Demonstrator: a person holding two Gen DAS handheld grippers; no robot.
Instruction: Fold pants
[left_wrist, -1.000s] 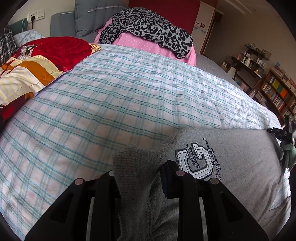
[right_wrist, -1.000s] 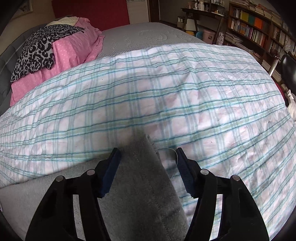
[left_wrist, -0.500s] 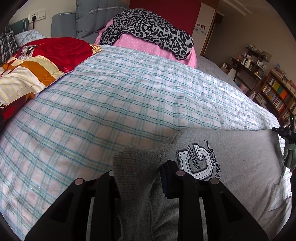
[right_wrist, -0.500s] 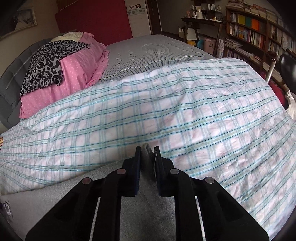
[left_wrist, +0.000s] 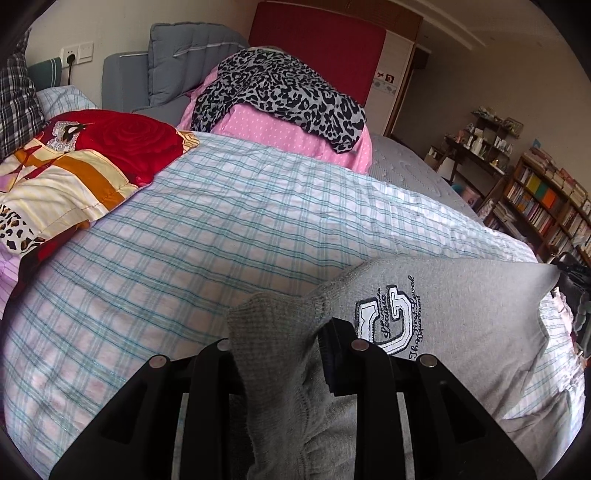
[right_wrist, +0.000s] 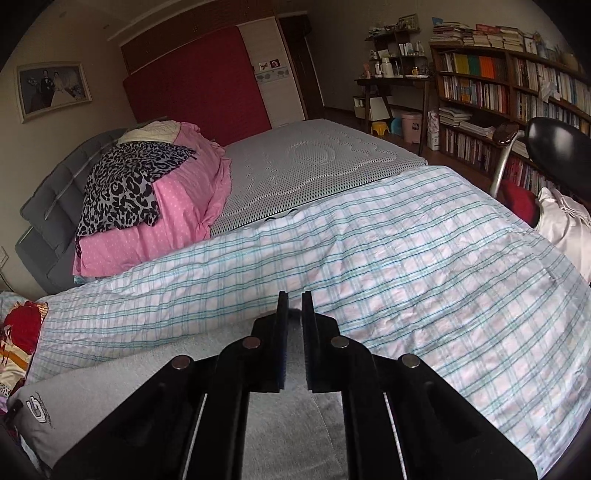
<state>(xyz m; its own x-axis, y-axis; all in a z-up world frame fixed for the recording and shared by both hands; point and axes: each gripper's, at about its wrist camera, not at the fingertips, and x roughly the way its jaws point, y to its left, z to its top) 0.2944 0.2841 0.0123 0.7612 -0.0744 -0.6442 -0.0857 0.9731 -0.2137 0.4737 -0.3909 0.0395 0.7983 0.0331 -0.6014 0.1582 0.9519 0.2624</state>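
Both grippers, left (left_wrist: 280, 354) and right (right_wrist: 294, 339), are pinching the pants (left_wrist: 461, 317); they should be lifting evenly, keeping the edge taut.

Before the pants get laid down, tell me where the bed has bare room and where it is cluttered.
Free: the wide middle of the checked cover, between the gray pants near the camera and the pink bedding at the head. The gray mattress beside the pink bedding is also bare. Crowded: the head end, with the leopard cloth and the red quilt.
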